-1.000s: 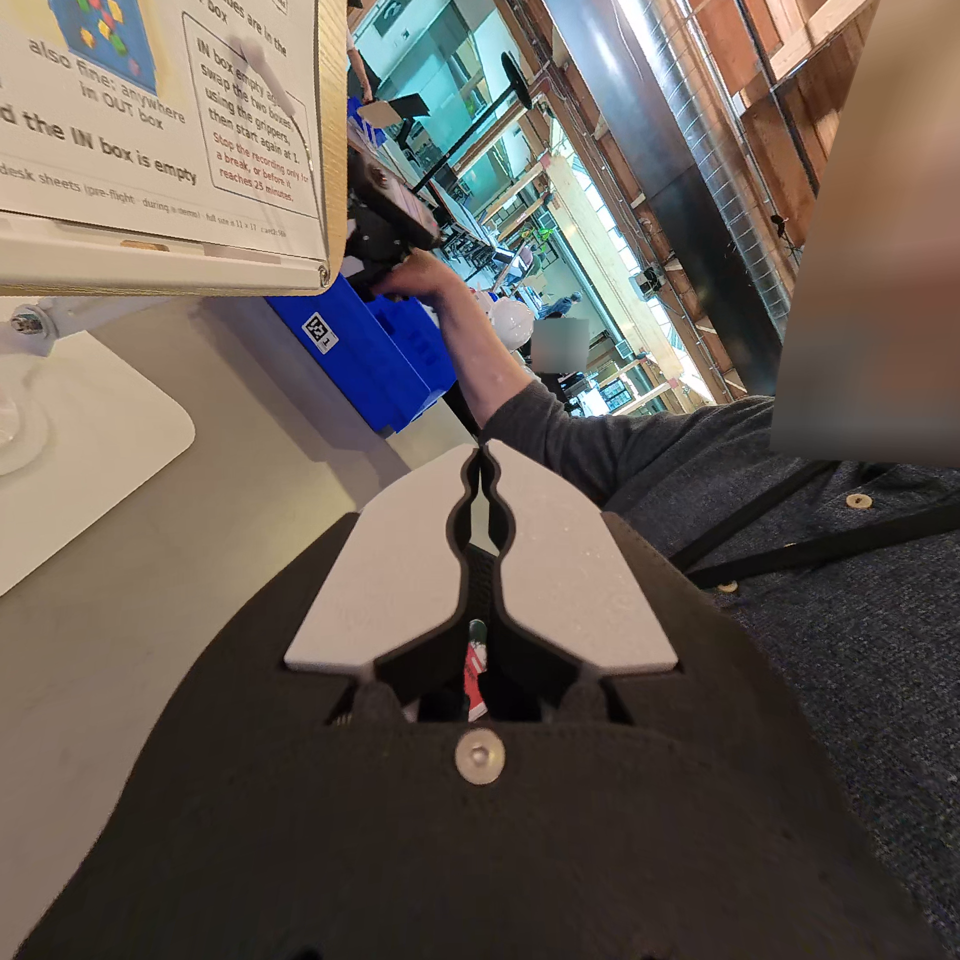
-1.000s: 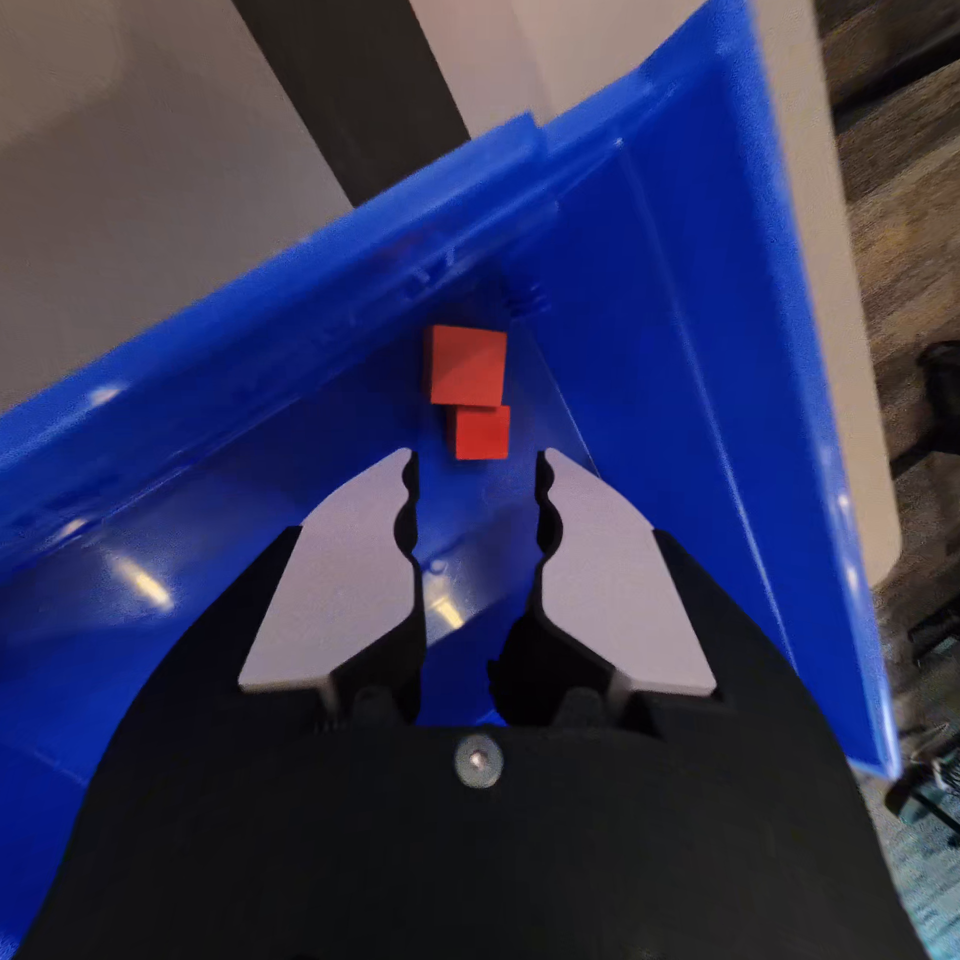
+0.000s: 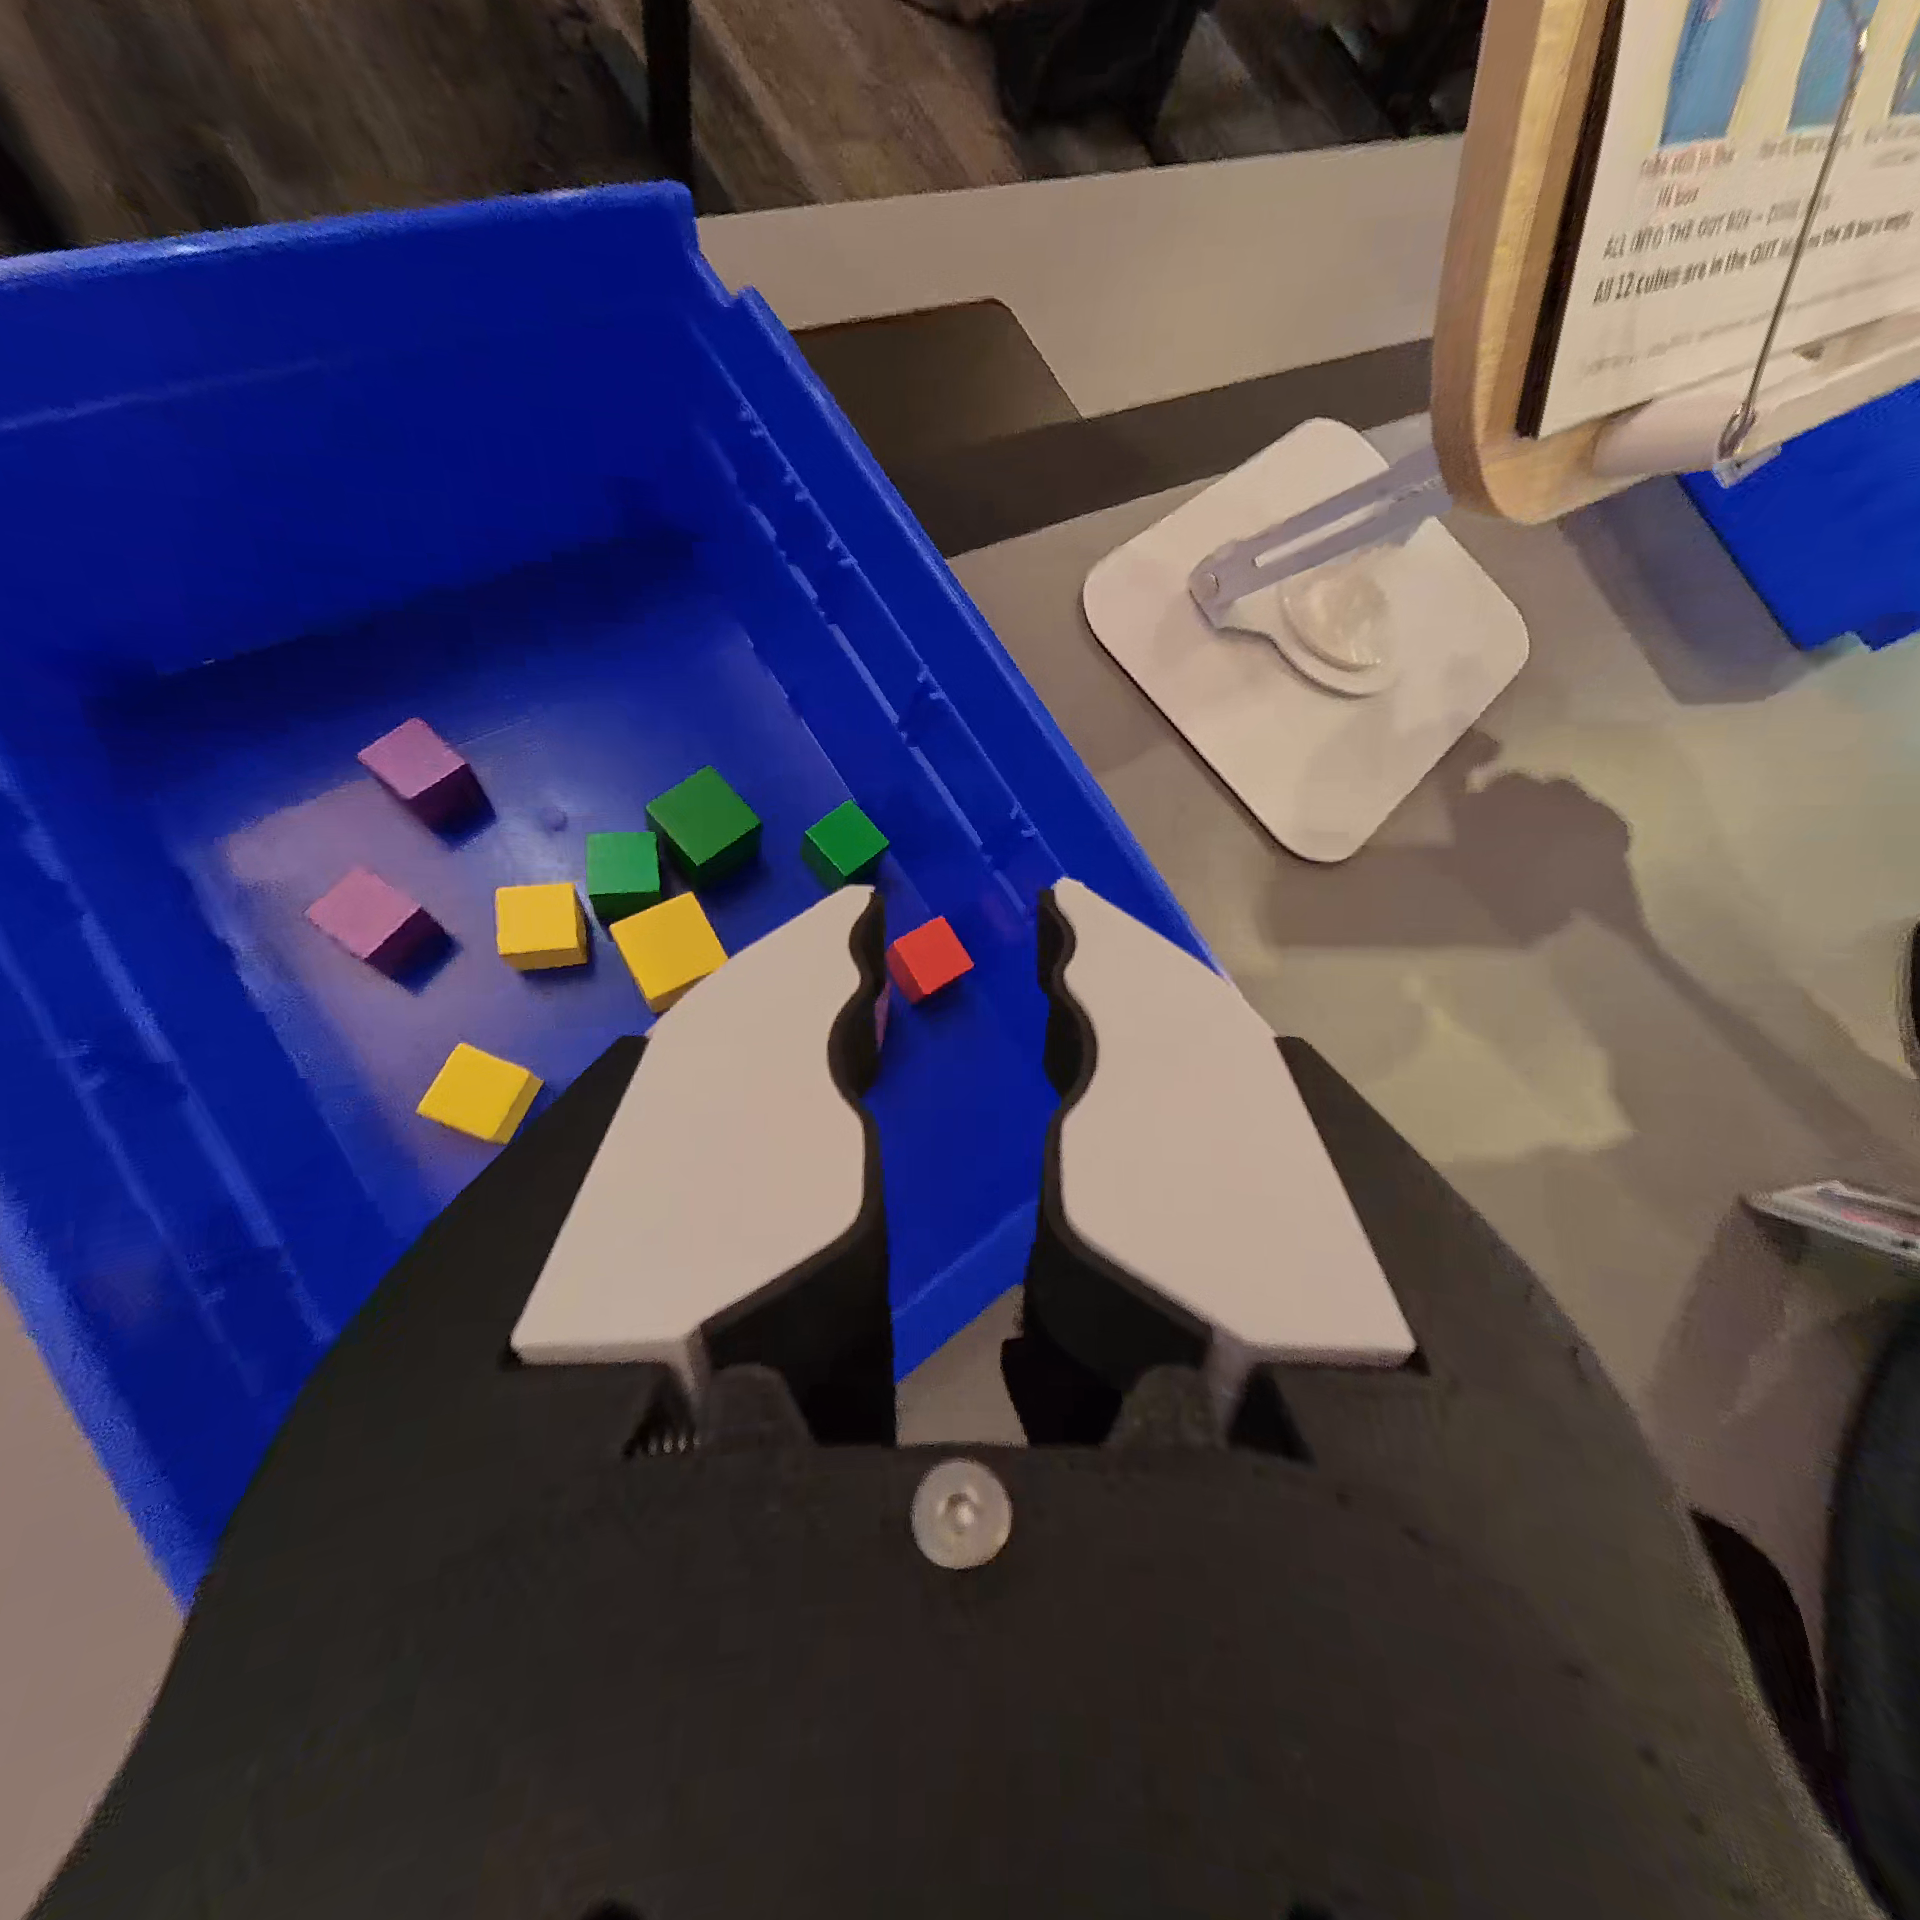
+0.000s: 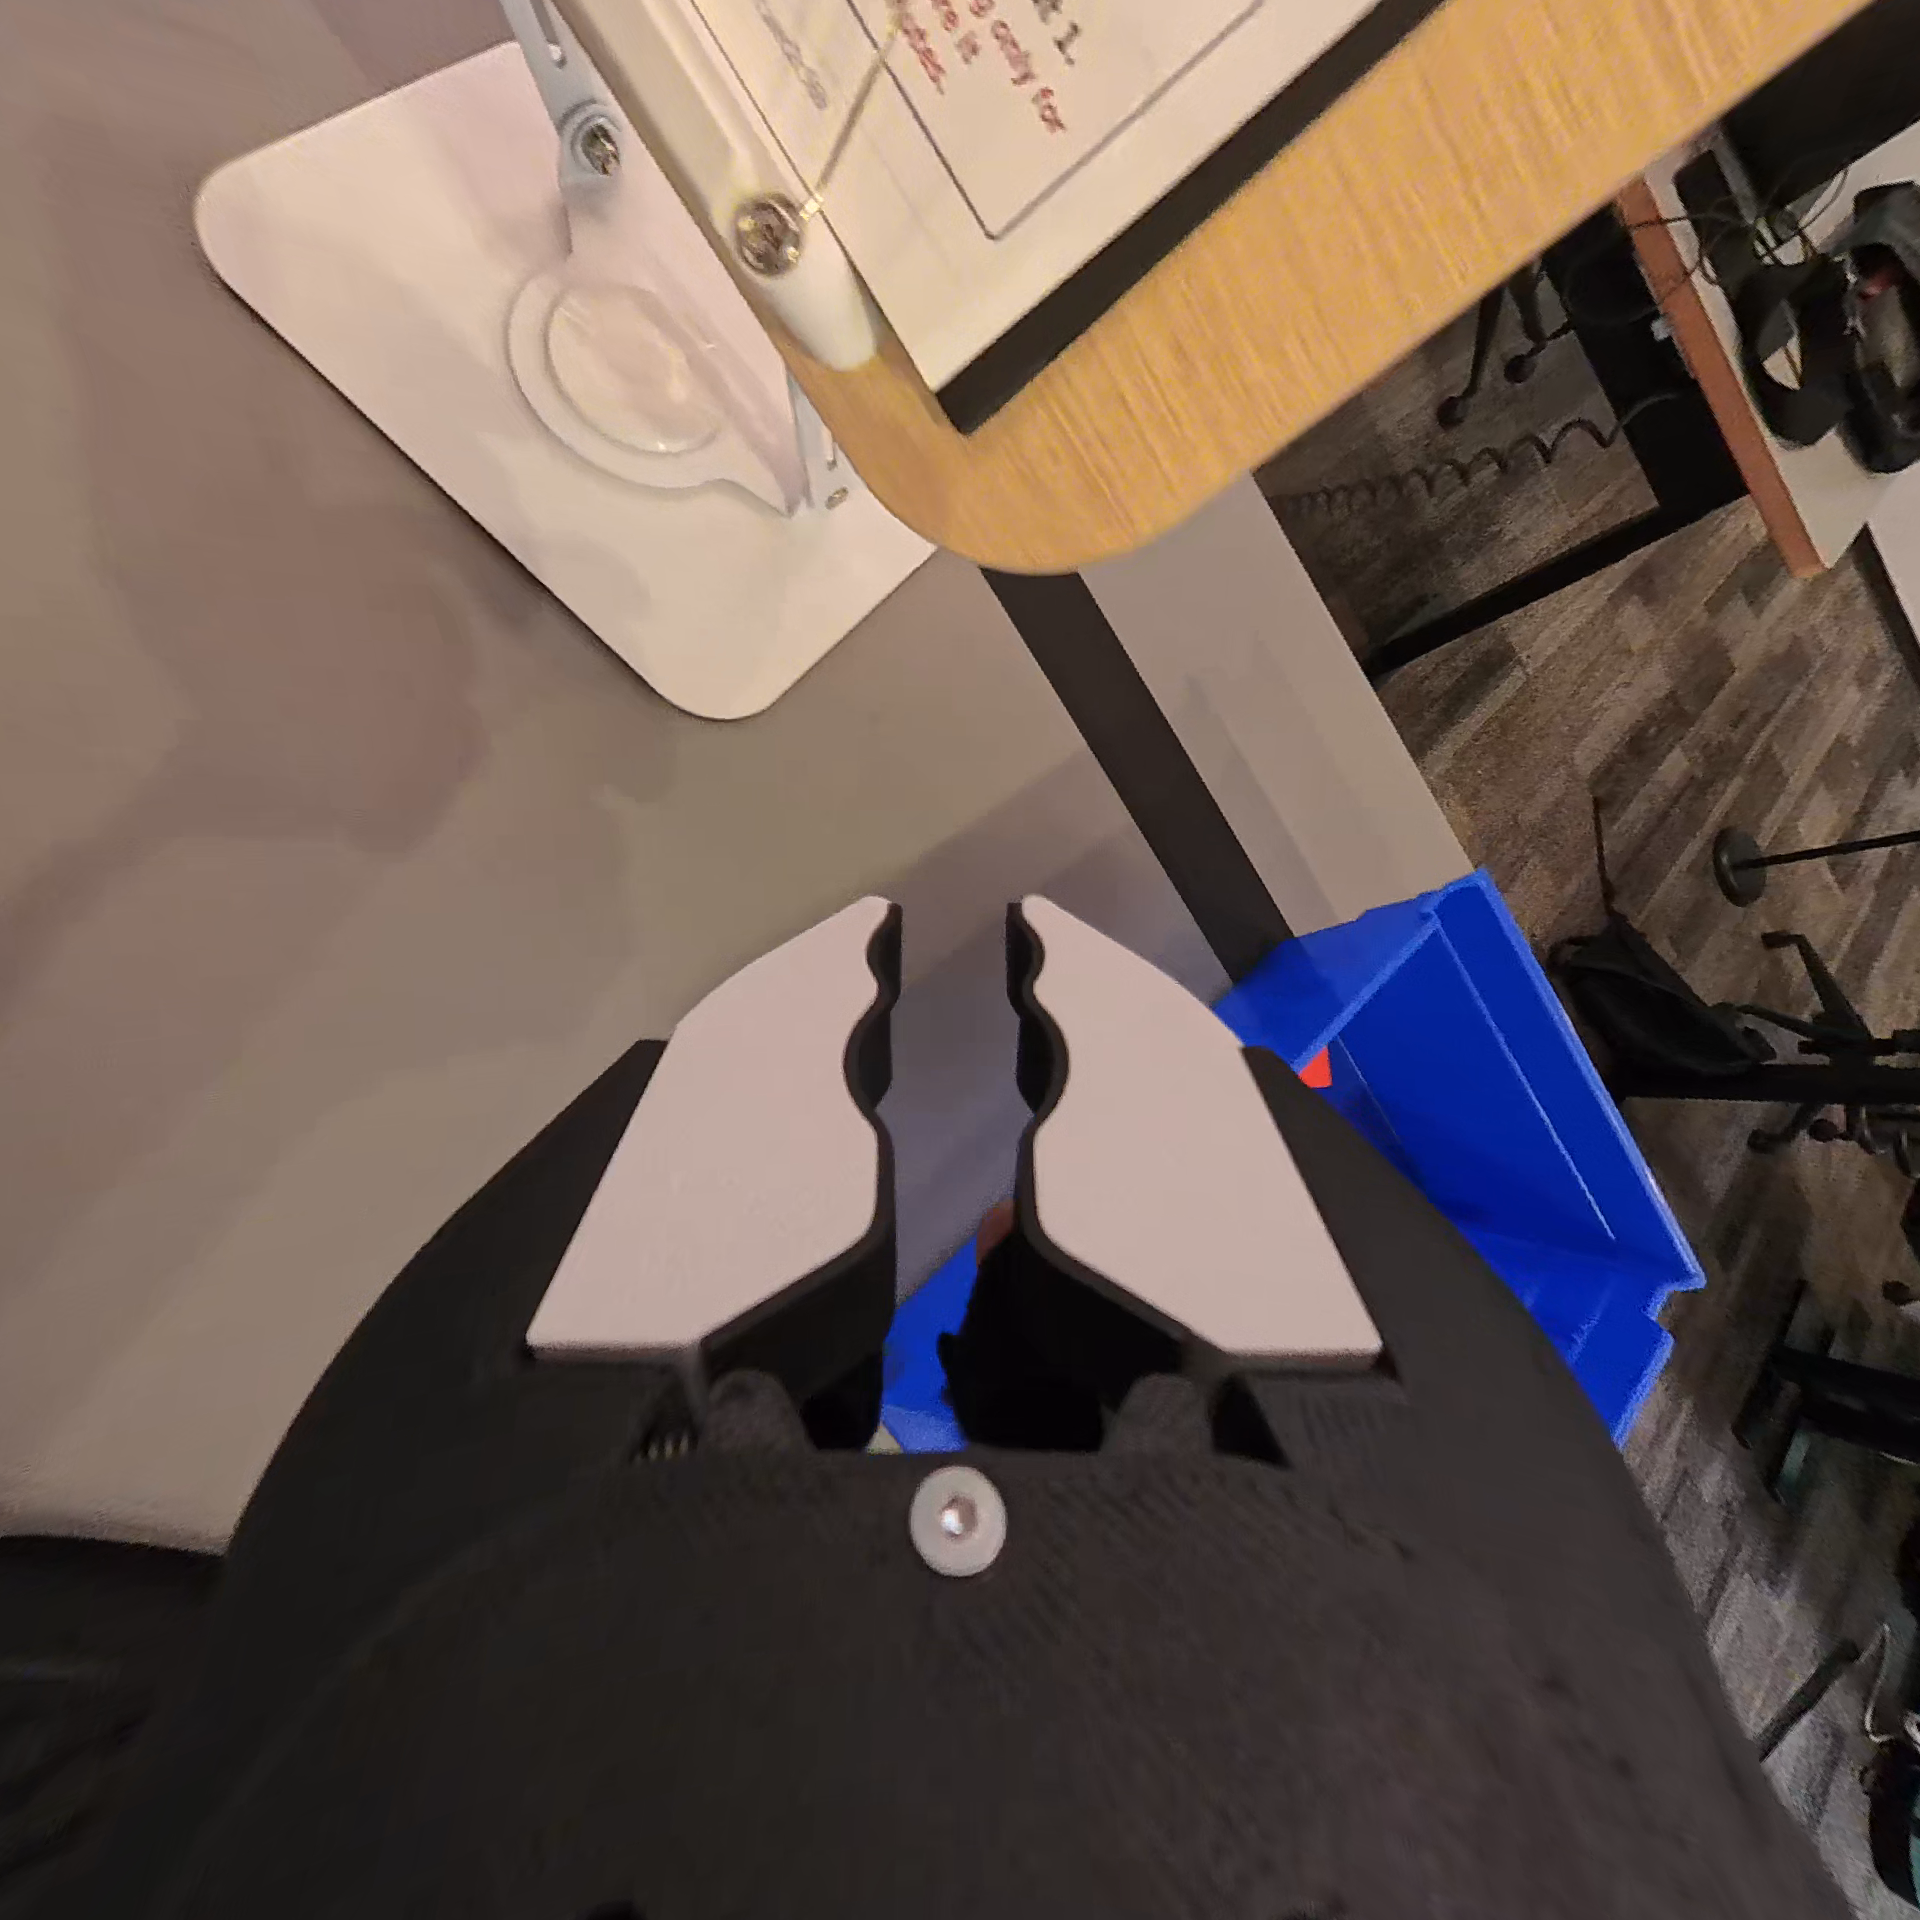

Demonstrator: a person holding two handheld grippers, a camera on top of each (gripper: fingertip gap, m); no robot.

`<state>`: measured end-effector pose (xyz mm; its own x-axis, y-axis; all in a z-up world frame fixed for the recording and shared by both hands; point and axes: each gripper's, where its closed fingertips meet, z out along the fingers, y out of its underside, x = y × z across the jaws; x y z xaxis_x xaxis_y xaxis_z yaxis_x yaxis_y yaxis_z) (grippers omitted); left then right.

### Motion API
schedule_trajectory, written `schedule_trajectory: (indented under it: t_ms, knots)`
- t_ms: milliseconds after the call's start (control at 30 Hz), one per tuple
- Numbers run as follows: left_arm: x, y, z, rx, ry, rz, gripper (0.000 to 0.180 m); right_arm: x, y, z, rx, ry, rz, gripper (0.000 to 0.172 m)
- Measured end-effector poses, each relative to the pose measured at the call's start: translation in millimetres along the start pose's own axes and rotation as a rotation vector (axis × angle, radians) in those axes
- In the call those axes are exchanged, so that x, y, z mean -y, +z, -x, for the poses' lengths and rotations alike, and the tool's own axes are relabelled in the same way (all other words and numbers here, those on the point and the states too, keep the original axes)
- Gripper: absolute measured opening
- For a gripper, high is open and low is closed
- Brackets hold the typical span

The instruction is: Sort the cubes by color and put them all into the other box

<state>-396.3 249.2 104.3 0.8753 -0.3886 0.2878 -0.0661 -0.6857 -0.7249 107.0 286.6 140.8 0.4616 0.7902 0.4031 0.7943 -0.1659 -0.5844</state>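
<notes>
1. Viewing along the left gripper: two flat, pale grey finger plates with wavy black inner pads on a matte, grainy black body; jaws apart, nothing clamped.
2. Blue box is glossy moulded plastic with ribbed, sloping walls, standing on a smooth grey table.
3. Cubes on the box floor are small, matte and sharp-edged: two purple cubes, three green cubes, three yellow cubes.
4. Red cube lies in the gap between the left fingertips, close beside the left pad, clear of the right one; not gripped. A purple sliver shows behind the left pad, otherwise hidden.
5. Right gripper: same build, jaws parted, bare; grey table shows through the gap.
6. Second blue box lies to the right of the right gripper at the table edge; a speck of red shows inside it.
7. White rounded-square stand base and wood-framed sheet holder lie ahead.
</notes>
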Motion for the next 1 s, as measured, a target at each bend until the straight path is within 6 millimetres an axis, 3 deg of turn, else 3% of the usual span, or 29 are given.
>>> schedule_trajectory:
  t_ms: [100,267,467,767,833,1000]
  knots:
    - [-11.3,16.9,-8.0,-0.073,0.085,0.111,0.029,6.9,2.6,8.9,0.005,-0.021,0.015,0.019]
    - [-43.5,48.7,-9.8,-0.109,0.394,0.318,0.028,19.6,11.5,24.1,0.04,-0.027,0.026,0.019]
    - [-67.6,71.1,6.1,-0.108,0.588,0.513,0.029,39.9,23.5,38.9,0.065,-0.05,0.009,0.018]
    - [-81.0,95.9,11.0,-0.141,0.721,0.586,0.038,50.8,33.1,50.8,0.082,-0.066,-0.009,0.017]
    - [-87.9,100.4,9.5,-0.166,0.711,0.612,0.024,50.8,33.8,52.7,0.087,-0.062,-0.016,0.017]
    - [-81.9,98.3,12.5,-0.125,0.647,0.576,0.023,58.1,29.1,55.2,0.077,-0.088,-0.052,0.017]
